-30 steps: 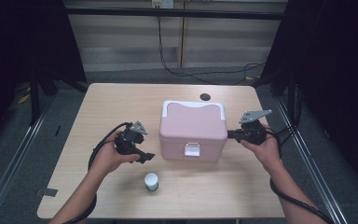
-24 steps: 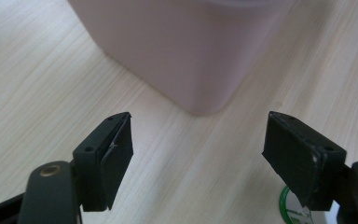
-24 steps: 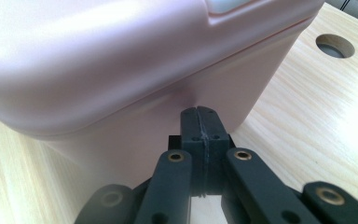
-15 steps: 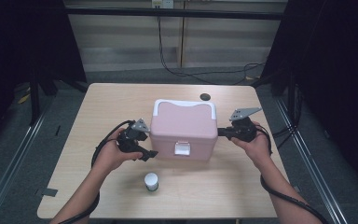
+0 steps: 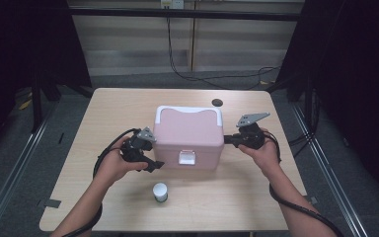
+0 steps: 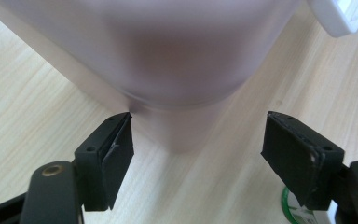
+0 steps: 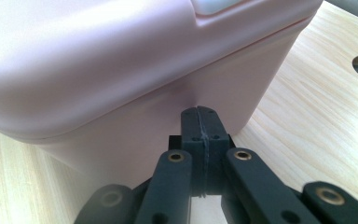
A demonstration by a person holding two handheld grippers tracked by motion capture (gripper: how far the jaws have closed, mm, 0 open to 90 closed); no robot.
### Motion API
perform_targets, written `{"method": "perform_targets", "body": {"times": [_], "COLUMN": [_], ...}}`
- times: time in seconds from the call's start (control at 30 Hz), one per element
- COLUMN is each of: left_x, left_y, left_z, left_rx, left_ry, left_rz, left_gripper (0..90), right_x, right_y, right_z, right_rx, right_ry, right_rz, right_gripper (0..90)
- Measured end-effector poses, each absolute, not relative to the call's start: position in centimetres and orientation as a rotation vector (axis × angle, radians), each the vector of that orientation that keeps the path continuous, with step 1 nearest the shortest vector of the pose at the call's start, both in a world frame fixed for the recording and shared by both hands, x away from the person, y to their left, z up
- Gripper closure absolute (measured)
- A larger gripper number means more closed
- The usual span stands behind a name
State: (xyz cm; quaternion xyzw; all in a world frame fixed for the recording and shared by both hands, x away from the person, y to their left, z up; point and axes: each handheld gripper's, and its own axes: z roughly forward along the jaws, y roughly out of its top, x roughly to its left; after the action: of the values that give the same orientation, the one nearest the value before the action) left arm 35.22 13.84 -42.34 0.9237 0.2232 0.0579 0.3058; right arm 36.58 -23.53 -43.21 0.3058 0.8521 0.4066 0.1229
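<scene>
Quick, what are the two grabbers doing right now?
Left gripper: open, beside the pink cooler box.
Right gripper: closed, empty, tips against the box.

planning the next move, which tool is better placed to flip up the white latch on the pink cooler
Probably left: the left tool is open near the front corner of the pink cooler, close to the white latch. The right tool is shut against its side.

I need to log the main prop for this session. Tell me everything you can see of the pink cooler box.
The pink cooler box looks like smooth moulded plastic: a rounded body, a closed pink lid, a white handle folded flat along its far edge, and a white latch on the near face. It stands upright at the table's middle. The left tongs, open, sit beside its left near corner; the right tongs, shut, point at its right side, seemingly against it.
</scene>
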Motion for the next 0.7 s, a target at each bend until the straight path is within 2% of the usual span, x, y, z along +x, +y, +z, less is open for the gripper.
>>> {"method": "perform_targets", "body": {"times": [0.7], "left_x": [35.1], "left_y": [15.1], "left_z": [-41.3], "left_rx": [2.451], "left_ry": [0.647], "left_rz": [0.136], "left_gripper": [27.6], "right_x": [37.0], "right_y": [-22.1], "right_z": [-42.4], "right_rx": [0.851], "right_ry": [2.515], "right_rz": [1.16], "right_gripper": [89.0]}}
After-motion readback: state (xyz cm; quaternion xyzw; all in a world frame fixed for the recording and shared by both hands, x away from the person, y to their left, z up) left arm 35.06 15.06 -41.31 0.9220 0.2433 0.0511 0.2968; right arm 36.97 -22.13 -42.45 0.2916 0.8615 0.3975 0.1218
